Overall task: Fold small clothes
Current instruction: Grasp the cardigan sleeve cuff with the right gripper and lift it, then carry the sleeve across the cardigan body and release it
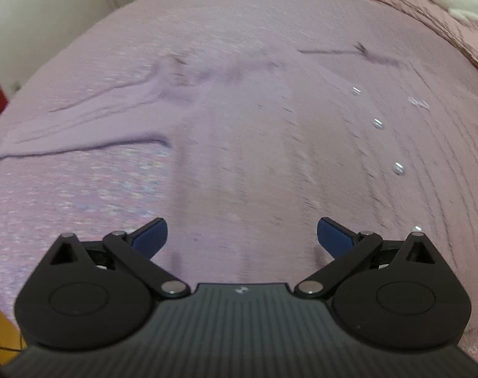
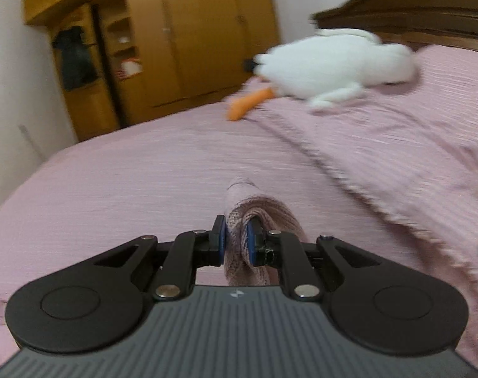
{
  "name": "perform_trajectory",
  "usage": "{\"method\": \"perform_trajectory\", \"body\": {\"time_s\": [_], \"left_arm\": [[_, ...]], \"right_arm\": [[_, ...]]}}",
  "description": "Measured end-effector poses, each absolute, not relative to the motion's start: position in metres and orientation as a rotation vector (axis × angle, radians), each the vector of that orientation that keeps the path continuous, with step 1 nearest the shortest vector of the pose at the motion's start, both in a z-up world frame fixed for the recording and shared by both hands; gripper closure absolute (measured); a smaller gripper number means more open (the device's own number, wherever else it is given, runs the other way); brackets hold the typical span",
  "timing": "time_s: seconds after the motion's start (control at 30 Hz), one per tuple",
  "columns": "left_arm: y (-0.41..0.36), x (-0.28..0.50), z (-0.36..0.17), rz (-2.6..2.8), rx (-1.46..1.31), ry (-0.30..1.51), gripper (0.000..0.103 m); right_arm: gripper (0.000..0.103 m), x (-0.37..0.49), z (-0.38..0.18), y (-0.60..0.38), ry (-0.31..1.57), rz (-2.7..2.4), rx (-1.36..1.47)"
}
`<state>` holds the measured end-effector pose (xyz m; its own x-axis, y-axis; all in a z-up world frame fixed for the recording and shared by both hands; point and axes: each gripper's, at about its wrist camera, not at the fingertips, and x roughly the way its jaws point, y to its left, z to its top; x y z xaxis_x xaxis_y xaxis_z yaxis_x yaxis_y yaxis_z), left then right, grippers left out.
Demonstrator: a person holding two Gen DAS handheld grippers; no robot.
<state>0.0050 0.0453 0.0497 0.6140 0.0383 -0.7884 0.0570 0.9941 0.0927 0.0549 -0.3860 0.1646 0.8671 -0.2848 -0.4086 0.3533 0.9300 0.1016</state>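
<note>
A pale lilac knit cardigan (image 1: 239,119) with several shiny buttons (image 1: 377,123) lies spread on the pink bedspread (image 1: 81,195); one sleeve (image 1: 81,126) stretches out to the left. My left gripper (image 1: 242,236) hovers above its lower part, wide open and holding nothing. In the right wrist view my right gripper (image 2: 235,242) is shut on a bunched fold of the pinkish knit fabric (image 2: 248,214), lifted above the bed, with the cloth hanging down between the blue pads (image 2: 220,236).
A white plush toy (image 2: 333,63) with an orange beak (image 2: 248,102) lies on the pink pillow (image 2: 412,141) near the dark headboard (image 2: 412,9). Wooden wardrobes (image 2: 175,31) stand past the far side of the bed, beside a white wall (image 1: 49,15).
</note>
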Motion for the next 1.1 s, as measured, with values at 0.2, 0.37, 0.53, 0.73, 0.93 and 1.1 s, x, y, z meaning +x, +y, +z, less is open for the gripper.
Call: {"method": "perform_trajectory", "body": {"time_s": [0.2, 0.37, 0.53, 0.73, 0.93, 1.1], "left_arm": [[0.085, 0.004, 0.069, 0.095, 0.088, 0.857, 0.0], [0.11, 0.0, 0.072, 0.161, 0.062, 0.836, 0.0], [0.123, -0.005, 0.066, 0.173, 0.021, 0.837, 0.0], [0.131, -0.003, 0.057, 0.176, 0.015, 0.855, 0.0], [0.124, 0.006, 0.053, 0.16, 0.019, 0.864, 0.0], [0.108, 0.02, 0.056, 0.131, 0.021, 0.852, 0.0]], "right_arm": [[0.088, 0.087, 0.155, -0.265, 0.397, -0.125, 0.146], [0.088, 0.119, 0.105, -0.166, 0.481, -0.02, 0.078], [0.088, 0.144, 0.047, -0.095, 0.578, 0.016, 0.004], [0.043, 0.165, 0.002, -0.066, 0.761, 0.08, 0.033], [0.019, 0.145, 0.019, -0.092, 0.719, 0.195, 0.062], [0.017, 0.106, 0.043, -0.151, 0.691, 0.223, 0.07]]}}
